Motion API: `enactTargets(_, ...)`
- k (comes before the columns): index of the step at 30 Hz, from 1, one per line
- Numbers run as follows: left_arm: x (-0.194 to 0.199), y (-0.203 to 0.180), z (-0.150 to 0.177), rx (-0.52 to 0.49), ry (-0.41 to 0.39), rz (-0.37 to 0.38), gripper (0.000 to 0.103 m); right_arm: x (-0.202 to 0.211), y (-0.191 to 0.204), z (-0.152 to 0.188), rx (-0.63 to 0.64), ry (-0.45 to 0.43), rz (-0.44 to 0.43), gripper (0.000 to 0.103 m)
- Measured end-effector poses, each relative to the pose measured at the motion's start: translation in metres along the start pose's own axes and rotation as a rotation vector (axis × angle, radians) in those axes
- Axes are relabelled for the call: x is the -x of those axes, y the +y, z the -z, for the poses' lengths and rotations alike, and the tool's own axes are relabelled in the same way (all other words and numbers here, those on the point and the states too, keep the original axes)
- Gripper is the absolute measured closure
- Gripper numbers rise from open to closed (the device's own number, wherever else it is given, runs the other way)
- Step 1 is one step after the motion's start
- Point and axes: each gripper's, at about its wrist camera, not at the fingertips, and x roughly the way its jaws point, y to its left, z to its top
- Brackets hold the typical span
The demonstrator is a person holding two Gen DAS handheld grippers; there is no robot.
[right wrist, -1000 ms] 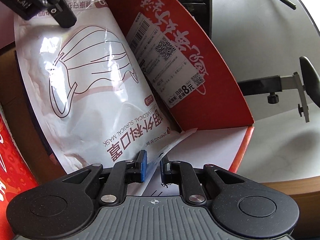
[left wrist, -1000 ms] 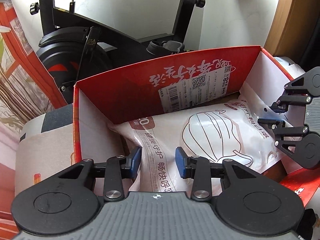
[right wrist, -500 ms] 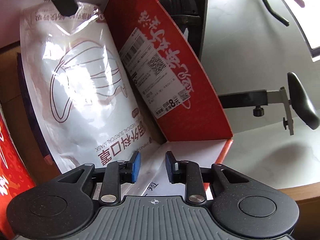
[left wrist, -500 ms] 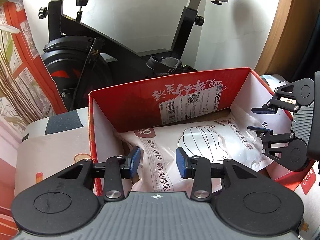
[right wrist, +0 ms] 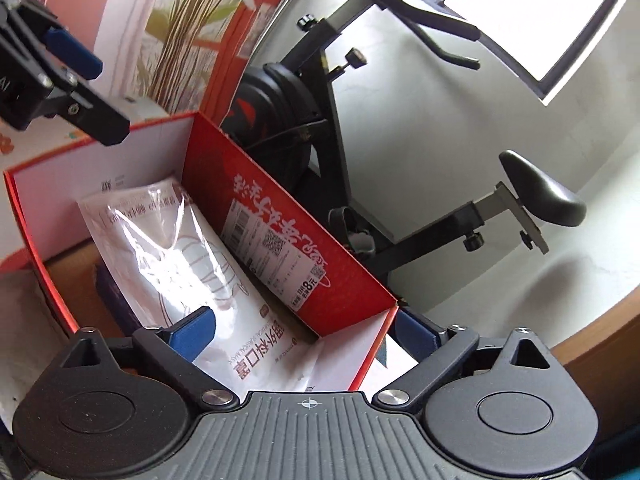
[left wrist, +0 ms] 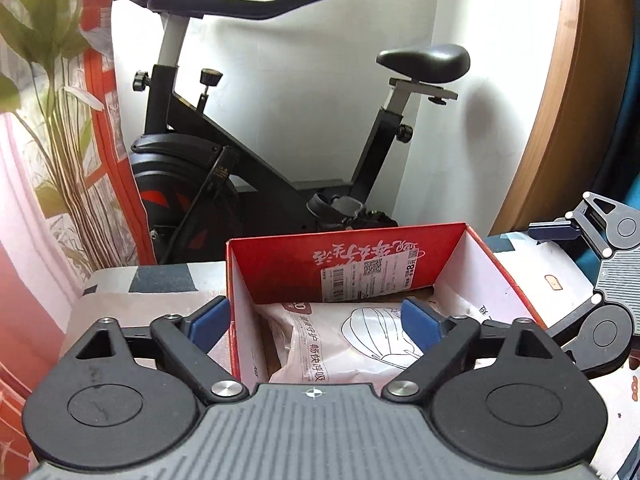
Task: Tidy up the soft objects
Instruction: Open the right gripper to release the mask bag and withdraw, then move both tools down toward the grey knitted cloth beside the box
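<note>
A white surgical mask pack (left wrist: 344, 346) lies flat inside the open red cardboard box (left wrist: 344, 252). My left gripper (left wrist: 316, 322) hovers above the box's near left corner, its jaws opening wide, with nothing gripped between the blue pads. One finger (left wrist: 554, 229) of the right gripper shows at the right edge. In the right wrist view the mask pack (right wrist: 180, 264) rests against the red box wall (right wrist: 280, 208). My right gripper (right wrist: 304, 332) hangs above the box's near end, jaws opening, holding nothing. A finger (right wrist: 72, 54) of the left gripper shows at the upper left.
A black exercise bike (left wrist: 248, 176) stands against the white wall right behind the box. The box sits on a patterned cloth surface (left wrist: 132, 300). A plant-print curtain (left wrist: 48, 120) hangs at the left, and a curved wooden edge (left wrist: 560, 120) rises at the right.
Both grippers lifted up and back from the box, and their jaws spread wide. The right gripper let go of the mask pack's corner, and the pack stays in the box.
</note>
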Motion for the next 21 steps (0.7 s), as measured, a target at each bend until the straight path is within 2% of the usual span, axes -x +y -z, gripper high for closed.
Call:
enactTargets(2, 0.016, -0.003, 0.002, -0.003, -0.029, -0.011, 0.0, 0.019, -0.001, 0.0, -0.041, -0.041, 0.005, 0.001)
enactTargets(9, 0.071, -0.011, 0.014, -0.015, -0.11, -0.047, 0.0, 0.079, -0.007, 0.008, -0.237, -0.142, -0.013, 0.0)
enactTargets(21, 0.171, -0.02, 0.047, -0.021, -0.257, -0.104, 0.0, 0.18, -0.007, 0.031, -0.44, -0.281, -0.032, 0.0)
